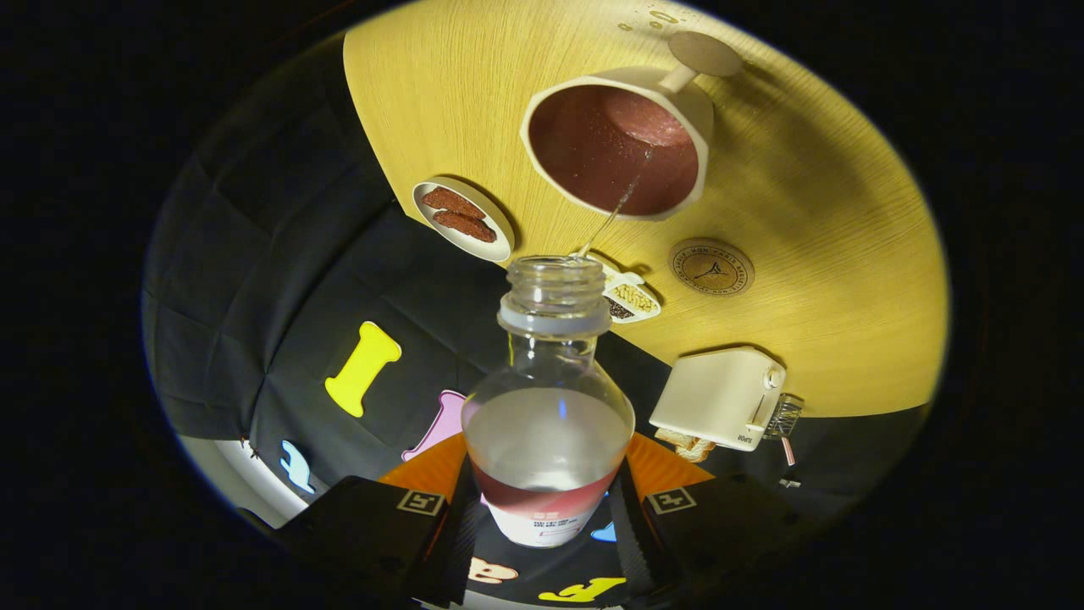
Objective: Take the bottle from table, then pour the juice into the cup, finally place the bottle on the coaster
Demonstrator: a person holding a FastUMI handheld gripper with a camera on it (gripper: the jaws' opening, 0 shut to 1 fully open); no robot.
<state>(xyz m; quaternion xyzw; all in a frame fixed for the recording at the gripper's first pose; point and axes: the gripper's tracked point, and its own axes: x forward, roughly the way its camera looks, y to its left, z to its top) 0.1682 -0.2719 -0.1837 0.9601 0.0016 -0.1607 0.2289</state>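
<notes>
The tongs (546, 508) are grasping the bottle (549, 424), tipped so a thin stream runs from its mouth into the cup (616, 140) on the desk (813, 212); the coaster (711, 266) lies just right of the cup.

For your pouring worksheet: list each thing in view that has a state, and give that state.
Bottle: uncapped, tilted, pouring a thin stream.
Cup: upright, partly filled with juice.
Coaster: bare.
Plate: holds two brown pieces.
Gripper: shut on bottle.
</notes>
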